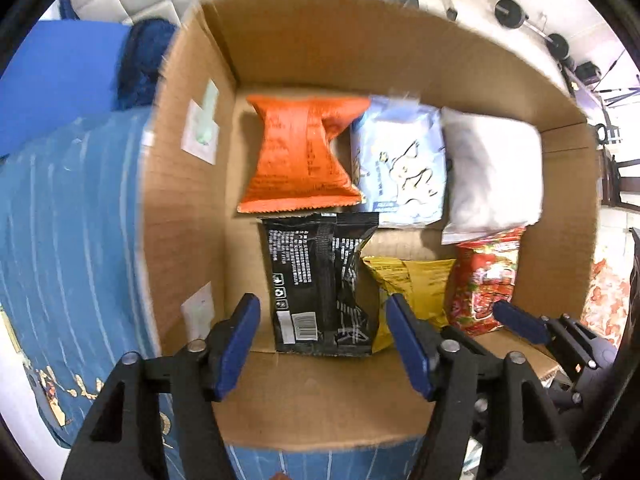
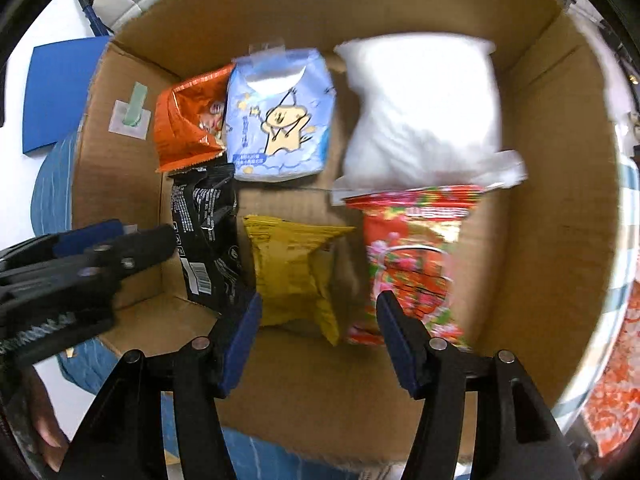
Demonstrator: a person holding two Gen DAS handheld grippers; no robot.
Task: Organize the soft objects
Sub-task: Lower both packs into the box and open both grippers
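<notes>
An open cardboard box [image 1: 304, 60] [image 2: 560, 208] holds several soft packs. In the left wrist view: orange pack [image 1: 302, 158], light blue cartoon pack [image 1: 400, 164], white pack [image 1: 494, 172], black pack [image 1: 320, 280], yellow pack [image 1: 412, 284], red pack [image 1: 486, 280]. In the right wrist view: orange [image 2: 186, 128], blue [image 2: 280, 116], white [image 2: 424, 108], black [image 2: 208, 240], yellow [image 2: 296, 272], red [image 2: 408, 256]. My left gripper [image 1: 322, 344] hangs open and empty over the black pack. My right gripper [image 2: 318, 340] hangs open and empty over the yellow and red packs.
The box stands on a blue striped cloth [image 1: 68, 220]. A blue mat [image 1: 60, 76] and a dark blue fuzzy item [image 1: 142, 60] lie left of the box. Dumbbells [image 1: 510, 12] lie on the floor beyond. An orange patterned fabric [image 2: 612, 380] is at the right.
</notes>
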